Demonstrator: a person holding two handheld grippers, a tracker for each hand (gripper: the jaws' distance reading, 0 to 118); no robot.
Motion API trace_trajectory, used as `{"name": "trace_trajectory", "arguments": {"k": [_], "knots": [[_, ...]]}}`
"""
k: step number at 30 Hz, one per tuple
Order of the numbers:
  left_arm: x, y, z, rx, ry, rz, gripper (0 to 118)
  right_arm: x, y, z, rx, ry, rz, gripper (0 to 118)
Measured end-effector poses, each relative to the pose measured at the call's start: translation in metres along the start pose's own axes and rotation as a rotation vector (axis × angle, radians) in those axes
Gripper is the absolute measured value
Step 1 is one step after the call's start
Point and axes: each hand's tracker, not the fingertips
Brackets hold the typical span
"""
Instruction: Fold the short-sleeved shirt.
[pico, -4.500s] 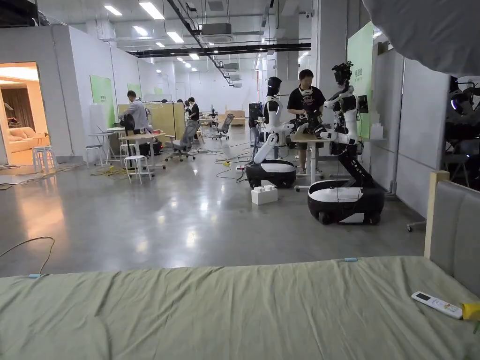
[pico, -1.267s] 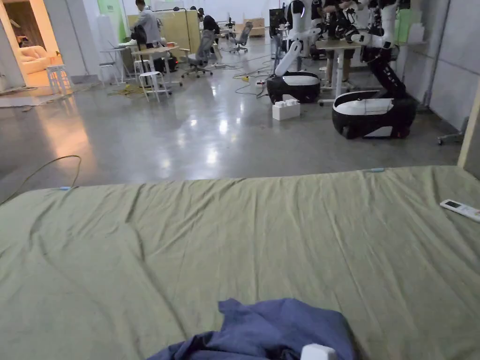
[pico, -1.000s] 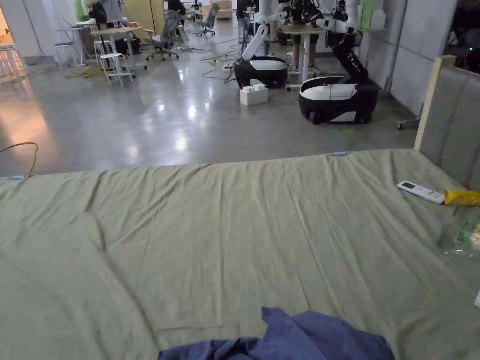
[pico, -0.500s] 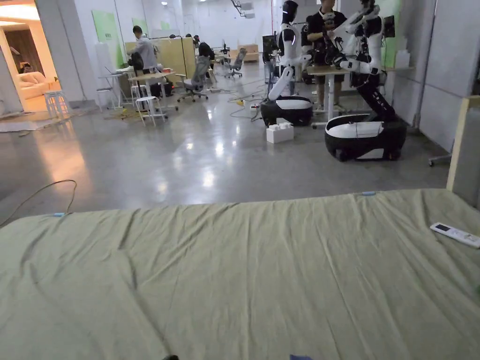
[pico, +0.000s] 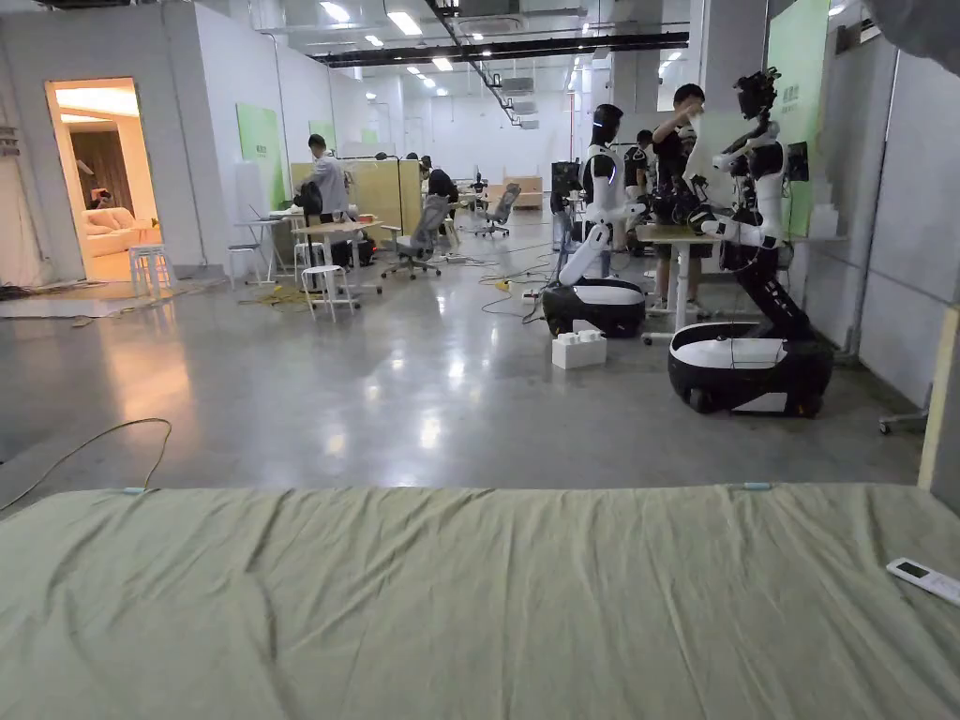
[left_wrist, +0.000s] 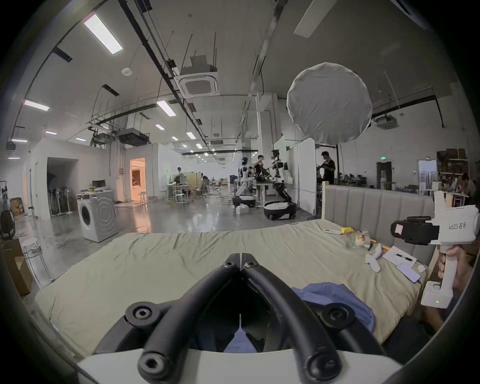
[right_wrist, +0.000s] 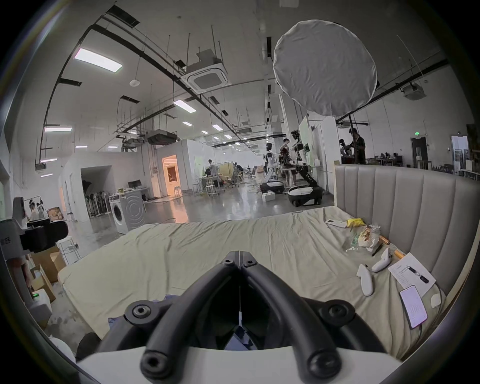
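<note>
A: Item one, shirt (left_wrist: 335, 298)?
B: Blue, crumpled in a heap on the bed (left_wrist: 161, 259), near edge. Lies below and just right of the left gripper (left_wrist: 241, 256) fingertips; below and left of the right gripper (right_wrist: 239, 254) tips.

A: Grippers?
B: Both with jaws together at the tips, holding nothing, raised above the heap.

A: Handling?
B: Judged light, soft, limp; will sag and bunch, not slippery. Best taken at the shoulder seams or hem corners, once found, then spread flat.

A: Other stock?
B: Remote (right_wrist: 336, 223), phone (right_wrist: 413, 306), paper (right_wrist: 411, 276), all well right of the fingers, by the headboard (right_wrist: 405, 207).
</note>
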Motion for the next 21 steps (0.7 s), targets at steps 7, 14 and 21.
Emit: {"name": "trace_trajectory", "arguments": {"k": [7,14,21], "knots": [[-0.002,0.004,-0.001,0.013,-0.026,-0.002,0,-0.004,-0.001,0.001,0.004,-0.004,0.017,1],[-0.006,0.005,-0.005,0.003,0.004,0.019,0,-0.005,-0.005,0.002,-0.009,-0.007,0.023,1],[-0.014,0.005,-0.005,-0.004,-0.011,0.058,0,-0.005,-0.005,0.001,-0.015,-0.006,0.022,1]]}}
